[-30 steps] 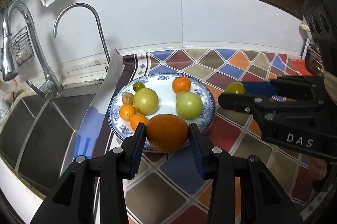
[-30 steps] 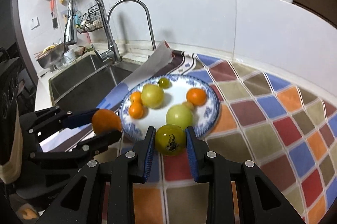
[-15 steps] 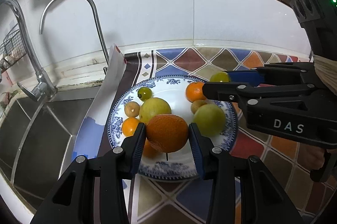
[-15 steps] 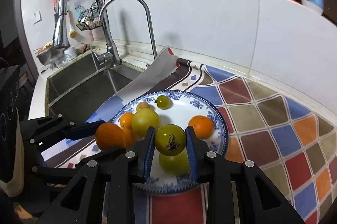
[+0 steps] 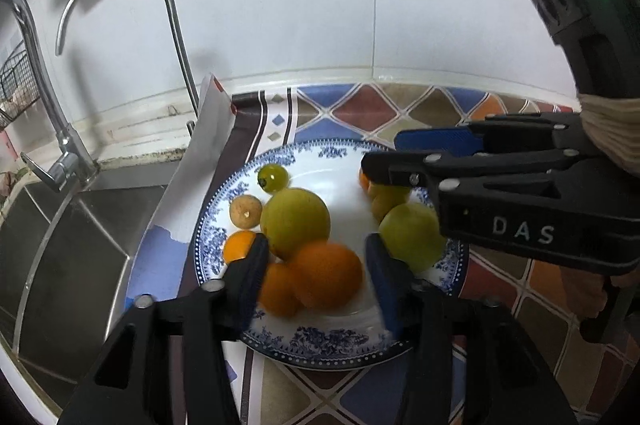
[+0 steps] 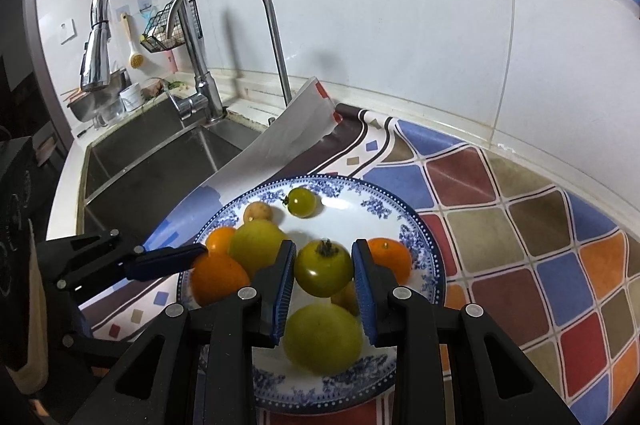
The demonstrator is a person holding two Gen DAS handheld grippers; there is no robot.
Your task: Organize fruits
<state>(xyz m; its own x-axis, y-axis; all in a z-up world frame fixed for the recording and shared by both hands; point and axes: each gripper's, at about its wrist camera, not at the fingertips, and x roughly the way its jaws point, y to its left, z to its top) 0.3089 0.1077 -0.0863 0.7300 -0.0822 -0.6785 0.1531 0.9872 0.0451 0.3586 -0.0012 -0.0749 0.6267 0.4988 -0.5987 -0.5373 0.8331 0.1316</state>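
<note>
The left gripper (image 5: 316, 277) hung over the near edge of the blue-and-white plate (image 5: 320, 345), its two fingers spread wide. The large orange (image 5: 326, 275) sat between them on the plate, with a visible gap on each side, so neither pad pressed on it. The left finger's tip stood close beside a small orange (image 5: 238, 245) at the plate's left rim. The large orange touched a yellow-green fruit (image 5: 296, 221) behind it and another small orange (image 5: 278, 291) to its left.

The right gripper (image 6: 323, 279) reached over the plate from the right side. Between its blue pads was a green tomato (image 6: 324, 269), stem up, above the plate and over a larger yellow-green fruit (image 6: 322, 339). The fingers were narrowly parted, about the tomato's width; whether the pads still pressed on it could not be told, since a thin gap seemed to show at each side.

Elsewhere on the plate lay a small green tomato (image 6: 302, 201) near the far rim, a small tan fruit (image 6: 258, 212) beside it, and an orange (image 6: 390, 259) just right of the right gripper's finger. The plate rested on a colourful tiled mat (image 6: 520, 225) next to the sink (image 6: 160, 165).
</note>
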